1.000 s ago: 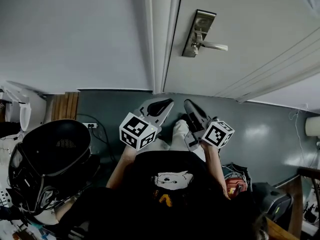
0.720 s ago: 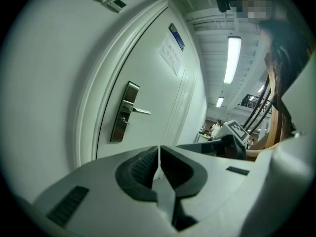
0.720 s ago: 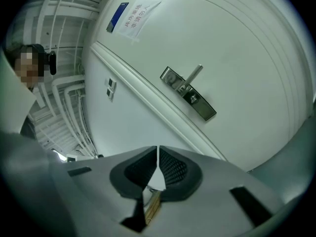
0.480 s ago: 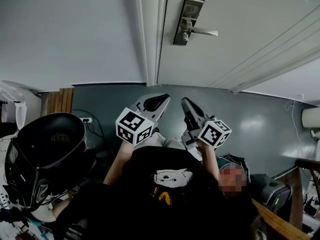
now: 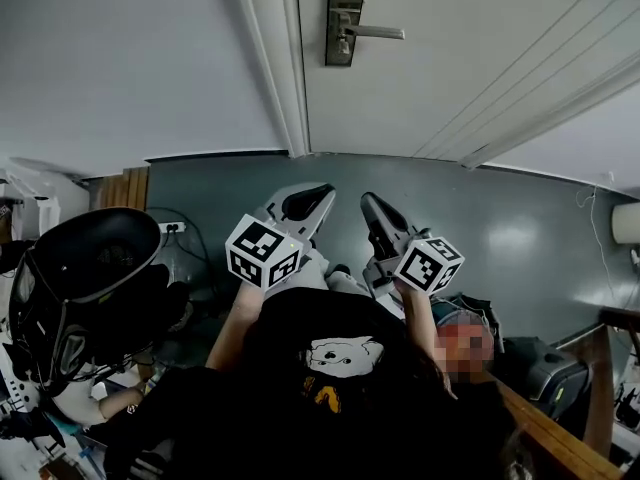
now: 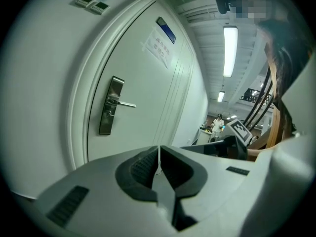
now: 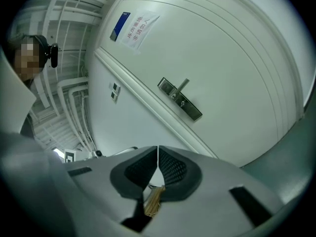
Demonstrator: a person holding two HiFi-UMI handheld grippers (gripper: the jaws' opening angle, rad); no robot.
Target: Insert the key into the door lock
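The door lock [image 5: 345, 16] is a metal plate with a lever handle [image 5: 378, 32] on the white door, at the top of the head view. It also shows in the left gripper view [image 6: 111, 106] and the right gripper view [image 7: 180, 99]. My left gripper [image 5: 320, 191] is held low in front of my body, well short of the door, with its jaws shut and nothing between them [image 6: 158, 149]. My right gripper [image 5: 368, 201] is beside it, shut [image 7: 158, 149] on a brass-coloured key [image 7: 154, 201] that sits low between the pads, mostly hidden.
A black office chair [image 5: 90, 288] stands at my left, with cables and a socket strip [image 5: 172, 228] on the grey floor. The white door frame [image 5: 270, 68] runs left of the lock. A paper notice [image 6: 159, 46] is taped on the door. A wooden rail [image 5: 560, 438] is at lower right.
In the head view the lock has slid up and to the left as the view shifted. Both grippers stay shut and low, almost where they were.
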